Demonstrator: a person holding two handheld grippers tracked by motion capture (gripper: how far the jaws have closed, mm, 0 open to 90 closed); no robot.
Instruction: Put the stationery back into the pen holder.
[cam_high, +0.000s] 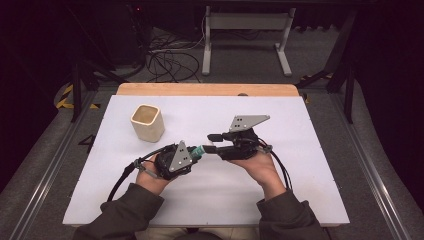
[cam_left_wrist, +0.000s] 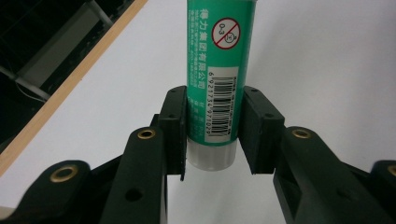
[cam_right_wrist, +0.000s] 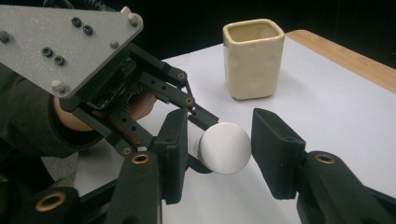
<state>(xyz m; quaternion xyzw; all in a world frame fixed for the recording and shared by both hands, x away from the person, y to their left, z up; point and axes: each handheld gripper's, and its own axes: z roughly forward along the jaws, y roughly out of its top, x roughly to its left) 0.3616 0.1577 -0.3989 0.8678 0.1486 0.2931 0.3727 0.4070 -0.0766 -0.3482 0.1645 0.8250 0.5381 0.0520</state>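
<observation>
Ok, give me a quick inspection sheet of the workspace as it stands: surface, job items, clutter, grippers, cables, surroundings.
Surface: white tabletop with a wooden far edge, bare around the work.
Job's things: green glue stick with a barcode label, held off the table; its white round cap end faces the right gripper. Cream square ceramic cup stands upright, far left, apart from both grippers.
Clutter: nothing seen.
Grippers: left gripper shut on the stick's body; right gripper open, jaws either side of the cap, not yet closed.
Cables: black cables trail from each gripper toward the person.
Surroundings: dark floor, loose wires, white metal frame beyond the table.
</observation>
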